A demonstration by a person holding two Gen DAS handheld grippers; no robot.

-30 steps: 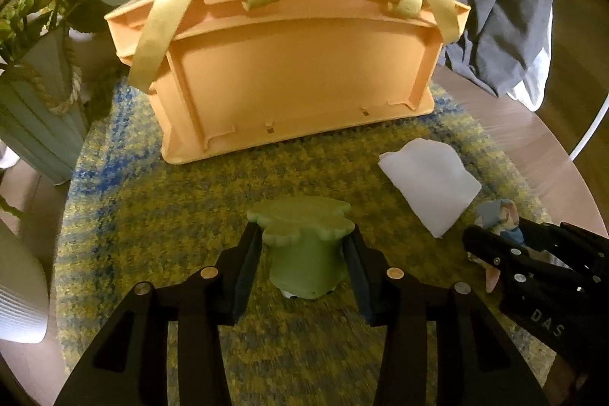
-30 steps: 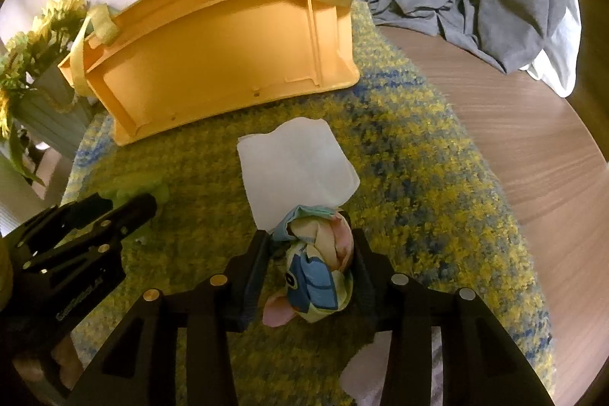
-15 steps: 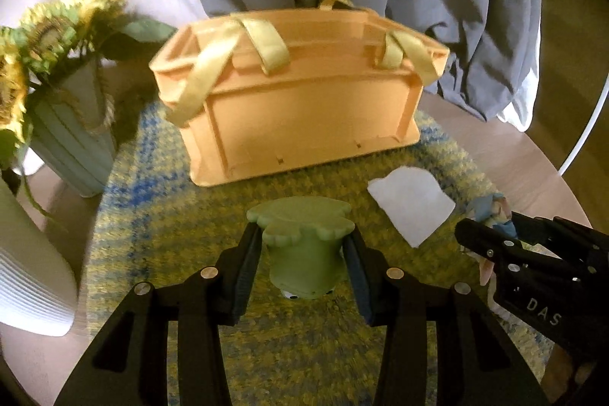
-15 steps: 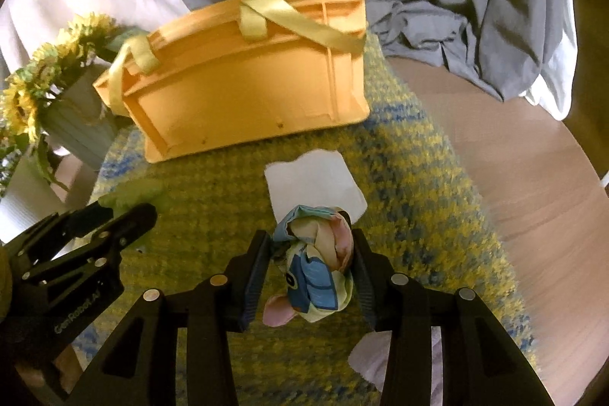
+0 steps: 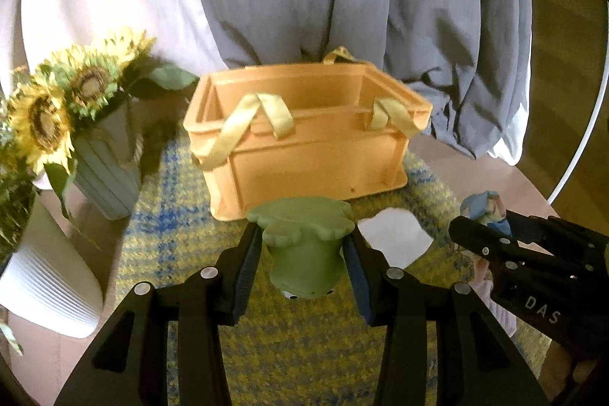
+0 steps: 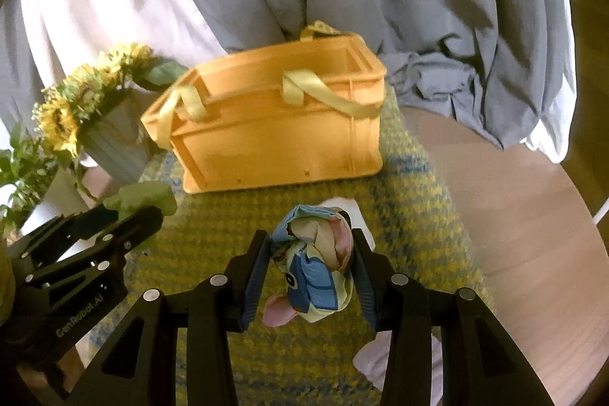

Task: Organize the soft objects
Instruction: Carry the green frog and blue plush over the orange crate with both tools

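Nearest, left gripper (image 5: pixel 302 255) was clamped on a squat green frog-like soft toy (image 5: pixel 304 246); right gripper (image 6: pixel 311 261) on a crumpled blue-and-pink printed cloth bundle (image 6: pixel 314 273). Both held above the yellow-blue woven mat (image 6: pixel 411 215). Beyond, the open orange plastic crate with yellow strap handles (image 5: pixel 304 147): loose straps could snag a toy; the bundle's hanging tail might catch the rim

Frog toy (image 5: pixel 304 253): green, soft, flat-topped; clamped between left claw (image 5: pixel 302 276) pads, clear of the mat, eyes facing down.
Cloth bundle (image 6: pixel 314 269): crumpled, blue, cream and pink; clamped between right claw (image 6: pixel 310 276) pads, off the mat.
Crate (image 5: pixel 304 155): orange, open-topped, yellow straps, upright on the mat behind both.
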